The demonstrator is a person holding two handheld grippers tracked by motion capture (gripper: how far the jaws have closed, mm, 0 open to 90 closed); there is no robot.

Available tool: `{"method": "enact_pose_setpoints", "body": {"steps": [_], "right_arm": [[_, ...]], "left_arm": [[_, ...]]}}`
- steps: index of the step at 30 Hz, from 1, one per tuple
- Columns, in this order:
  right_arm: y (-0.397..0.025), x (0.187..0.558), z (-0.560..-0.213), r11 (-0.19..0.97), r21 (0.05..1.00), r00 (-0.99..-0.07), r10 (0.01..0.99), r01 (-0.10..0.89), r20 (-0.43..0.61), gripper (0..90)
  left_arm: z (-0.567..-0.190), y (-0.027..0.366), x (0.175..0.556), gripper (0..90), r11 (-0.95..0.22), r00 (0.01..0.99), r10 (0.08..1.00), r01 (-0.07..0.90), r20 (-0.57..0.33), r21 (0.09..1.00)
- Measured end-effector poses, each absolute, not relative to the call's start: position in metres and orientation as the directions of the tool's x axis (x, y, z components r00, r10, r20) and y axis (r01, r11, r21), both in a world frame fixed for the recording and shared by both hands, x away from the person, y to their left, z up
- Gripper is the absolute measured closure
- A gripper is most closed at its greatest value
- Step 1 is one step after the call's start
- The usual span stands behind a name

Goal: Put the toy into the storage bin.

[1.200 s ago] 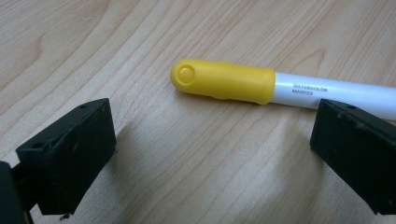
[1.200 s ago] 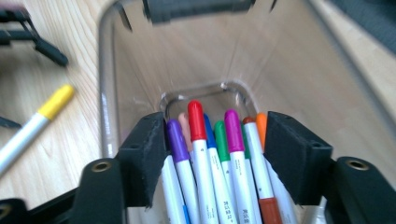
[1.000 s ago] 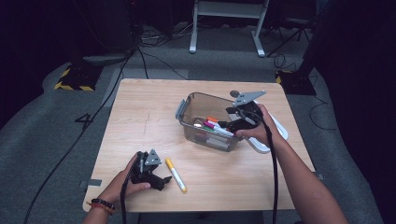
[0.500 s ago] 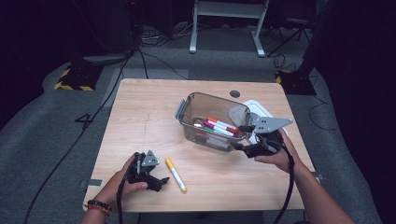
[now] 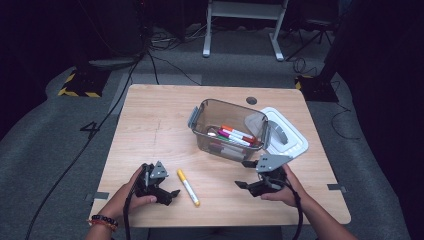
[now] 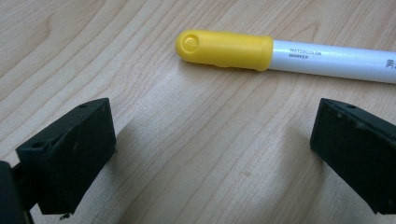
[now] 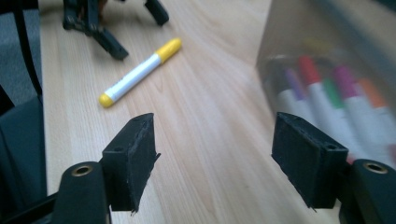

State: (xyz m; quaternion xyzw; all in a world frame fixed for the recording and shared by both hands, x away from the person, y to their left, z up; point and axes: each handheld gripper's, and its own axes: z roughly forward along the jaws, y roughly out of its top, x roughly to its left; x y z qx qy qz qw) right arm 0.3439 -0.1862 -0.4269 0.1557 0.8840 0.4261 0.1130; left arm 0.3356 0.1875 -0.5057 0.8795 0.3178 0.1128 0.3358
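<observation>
left gripper (image 5: pixel 167 192) fingers spread | yellow marker (image 6: pixel 280 53) just beyond fingertips, untouched | right gripper (image 5: pixel 247 175) spread

You've got a glossy plastic marker (image 6: pixel 285 52) on the matt wood-grain table (image 5: pixel 160 130); jaw pads look matt, rough black.

marker (image 5: pixel 188 187) on table (image 5: pixel 150 125) | markers (image 5: pixel 235 136) in bin (image 5: pixel 205 122) | lid (image 5: pixel 290 137) right

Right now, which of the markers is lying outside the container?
The yellow-capped marker: it lies alone on the bare table, just ahead of the left gripper. The other markers all rest inside the clear container.
</observation>
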Motion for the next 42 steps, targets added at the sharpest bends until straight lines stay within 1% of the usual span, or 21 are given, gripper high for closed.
{"method": "enact_pose_setpoints", "body": {"steps": [4, 9, 15, 19, 21, 22, 26, 29, 31, 34, 35, 38, 40, 41, 42], "right_arm": [[-0.164, 0.348, -0.447, 0.61, 0.772, -0.937, 0.346, 0.179, -0.056, 30.3], [-0.133, 0.353, -0.463, 0.621, 0.764, -0.945, 0.323, 0.176, -0.044, 29.7], [-0.096, 0.359, -0.471, 0.626, 0.766, -0.959, 0.281, 0.146, -0.047, 30.4], [-0.074, 0.365, -0.474, 0.612, 0.776, -0.964, 0.265, 0.152, -0.02, 31.3], [-0.065, 0.366, -0.475, 0.616, 0.775, -0.965, 0.261, 0.143, -0.03, 31.5], [-0.059, 0.367, -0.476, 0.617, 0.776, -0.965, 0.259, 0.135, -0.038, 32.2], [-0.04, 0.375, -0.482, 0.627, 0.763, -0.962, 0.27, 0.157, -0.025, 32.6], [-0.03, 0.38, -0.488, 0.638, 0.753, -0.961, 0.276, 0.16, -0.03, 32.7], [-0.025, 0.384, -0.493, 0.634, 0.751, -0.959, 0.283, 0.185, -0.003, 32.9], [-0.018, 0.389, -0.498, 0.644, 0.74, -0.954, 0.3, 0.195, -0.01, 33.3], [-0.016, 0.39, -0.499, 0.644, 0.74, -0.952, 0.306, 0.197, -0.013, 34.1], [-0.015, 0.394, -0.502, 0.642, 0.737, -0.947, 0.32, 0.211, -0.008, 41.1], [-0.017, 0.395, -0.5, 0.643, 0.734, -0.944, 0.329, 0.219, -0.007, 49.6], [-0.019, 0.396, -0.5, 0.644, 0.732, -0.943, 0.333, 0.222, -0.007, 55.3], [-0.021, 0.396, -0.499, 0.648, 0.729, -0.943, 0.334, 0.223, -0.008, 58.8]], "left_arm": [[-0.506, 0.187, 0.336, 0.3, -0.574, 0.774, 0.633, 0.482, -0.015, 0.662], [-0.506, 0.188, 0.336, 0.3, -0.575, 0.775, 0.632, 0.482, -0.015, 0.661], [-0.506, 0.188, 0.336, 0.3, -0.575, 0.775, 0.632, 0.482, -0.015, 0.662], [-0.506, 0.188, 0.336, 0.3, -0.574, 0.774, 0.633, 0.482, -0.015, 0.661], [-0.506, 0.187, 0.336, 0.3, -0.574, 0.774, 0.633, 0.482, -0.015, 0.662], [-0.506, 0.188, 0.336, 0.3, -0.574, 0.774, 0.633, 0.482, -0.015, 0.662], [-0.506, 0.188, 0.336, 0.3, -0.574, 0.774, 0.633, 0.482, -0.015, 0.661], [-0.506, 0.188, 0.336, 0.3, -0.574, 0.774, 0.633, 0.482, -0.015, 0.661], [-0.506, 0.188, 0.336, 0.3, -0.575, 0.775, 0.632, 0.482, -0.015, 0.662], [-0.506, 0.188, 0.336, 0.3, -0.575, 0.776, 0.631, 0.482, -0.016, 0.661], [-0.506, 0.188, 0.336, 0.3, -0.576, 0.776, 0.631, 0.482, -0.016, 0.661], [-0.506, 0.188, 0.336, 0.3, -0.575, 0.776, 0.631, 0.482, -0.016, 0.661], [-0.506, 0.188, 0.336, 0.3, -0.576, 0.775, 0.631, 0.482, -0.015, 0.661], [-0.506, 0.188, 0.336, 0.3, -0.575, 0.775, 0.631, 0.482, -0.016, 0.661], [-0.506, 0.188, 0.336, 0.3, -0.575, 0.775, 0.631, 0.482, -0.016, 0.661]]}}
